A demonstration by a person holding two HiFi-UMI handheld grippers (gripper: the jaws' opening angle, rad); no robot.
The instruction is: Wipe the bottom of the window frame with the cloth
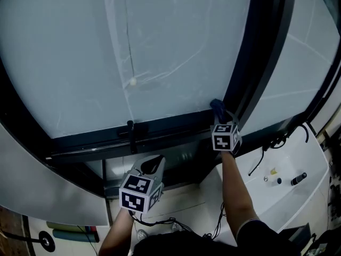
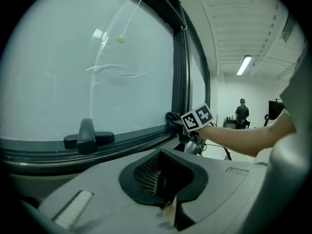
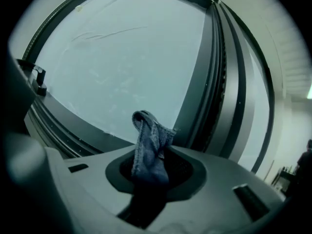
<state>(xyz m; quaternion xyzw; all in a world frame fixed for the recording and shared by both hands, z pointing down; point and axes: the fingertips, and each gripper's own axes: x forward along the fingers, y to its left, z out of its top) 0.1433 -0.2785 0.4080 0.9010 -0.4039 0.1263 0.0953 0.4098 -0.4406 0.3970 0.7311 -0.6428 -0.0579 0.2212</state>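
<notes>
A blue cloth (image 3: 148, 140) stands bunched up out of my right gripper (image 3: 148, 177), which is shut on it. In the head view the cloth (image 1: 217, 106) presses on the right end of the dark bottom window frame (image 1: 170, 126), in the corner by the upright post. My right gripper (image 1: 222, 122) is just below it. The left gripper view shows that cloth (image 2: 173, 118) and right gripper (image 2: 179, 125) on the frame (image 2: 136, 138). My left gripper (image 1: 151, 165) hangs lower and to the left, off the frame. Its jaws (image 2: 163, 191) look shut, holding nothing.
A black window handle (image 1: 131, 129) sits on the bottom frame left of the cloth. A dark upright post (image 1: 256, 63) bounds the pane at the right. A white table (image 1: 290, 196) with cables and small items lies at lower right. A person (image 2: 242, 112) stands far off.
</notes>
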